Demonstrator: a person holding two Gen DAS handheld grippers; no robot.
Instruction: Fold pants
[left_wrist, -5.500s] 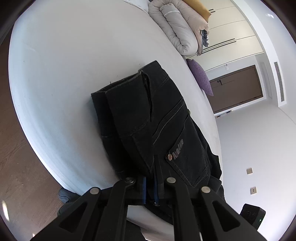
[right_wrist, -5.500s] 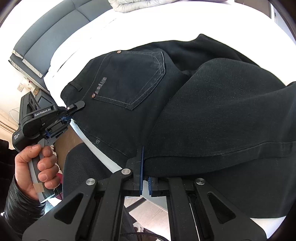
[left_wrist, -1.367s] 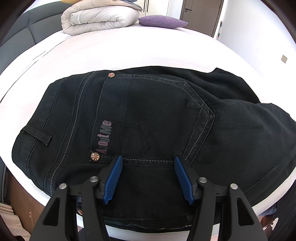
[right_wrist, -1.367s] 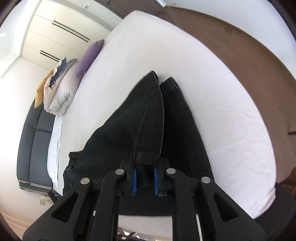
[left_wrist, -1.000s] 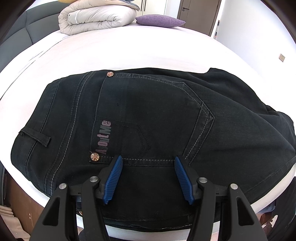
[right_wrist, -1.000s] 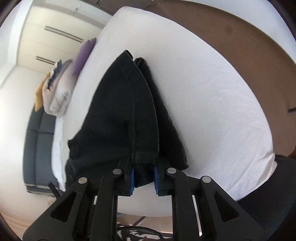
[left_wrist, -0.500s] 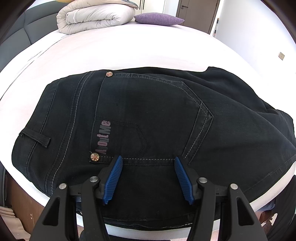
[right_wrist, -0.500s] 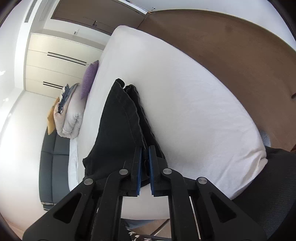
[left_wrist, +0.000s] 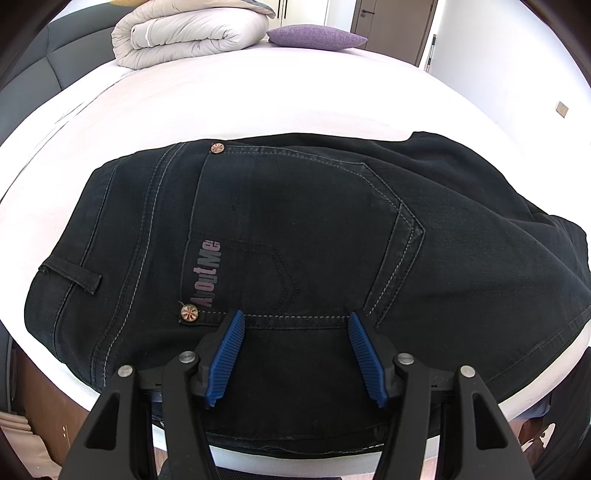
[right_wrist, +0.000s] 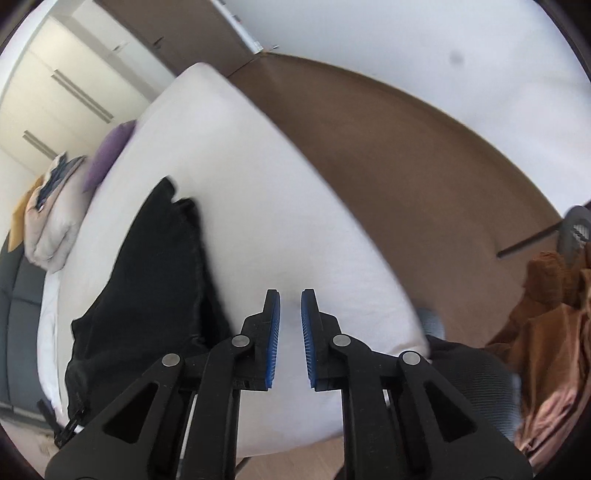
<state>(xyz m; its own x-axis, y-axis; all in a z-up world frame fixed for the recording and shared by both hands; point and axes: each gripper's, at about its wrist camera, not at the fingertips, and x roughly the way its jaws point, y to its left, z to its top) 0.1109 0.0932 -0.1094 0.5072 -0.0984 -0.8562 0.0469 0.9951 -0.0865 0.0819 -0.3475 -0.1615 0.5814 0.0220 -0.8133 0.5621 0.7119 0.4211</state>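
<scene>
Black denim pants lie folded on the white bed, seat side up, with a back pocket and a brand tag showing. My left gripper hangs open just over the waistband edge, its blue pads spread wide with nothing pinched between them. In the right wrist view the same pants lie to the left as a narrow dark stack. My right gripper is over bare sheet beside them; its jaws are opening, a small gap shows, and nothing is between them.
A rolled grey duvet and a purple pillow sit at the far end of the bed. The brown floor runs past the mattress edge. Brown cloth is draped on a chair at the right.
My right gripper has let go of the pant leg end it held and swung right, off the pants and over bare sheet. The left gripper has stayed put and open.
</scene>
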